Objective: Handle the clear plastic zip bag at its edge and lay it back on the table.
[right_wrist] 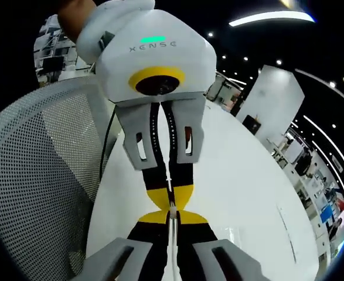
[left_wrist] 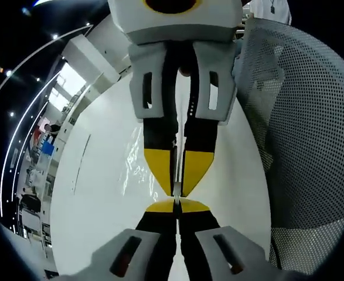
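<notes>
Two grippers meet tip to tip over the white table (left_wrist: 101, 193), both clamped on the same thin edge of the clear zip bag (left_wrist: 138, 170). Left gripper (left_wrist: 176, 206) has its yellow pads pressed together on the edge; right gripper (left_wrist: 177, 188) comes down from the top of the left gripper view, jaws likewise closed on it. Bag hangs edge-on between them — film shows as faint glare just beside the right gripper's jaws, long axis hard to tell. Mesh chair back (left_wrist: 300, 134) is close on one side, open tabletop on the other — in the right gripper view the same seam (right_wrist: 173, 213) shows between right gripper (right_wrist: 172, 219) and left gripper (right_wrist: 172, 196)
</notes>
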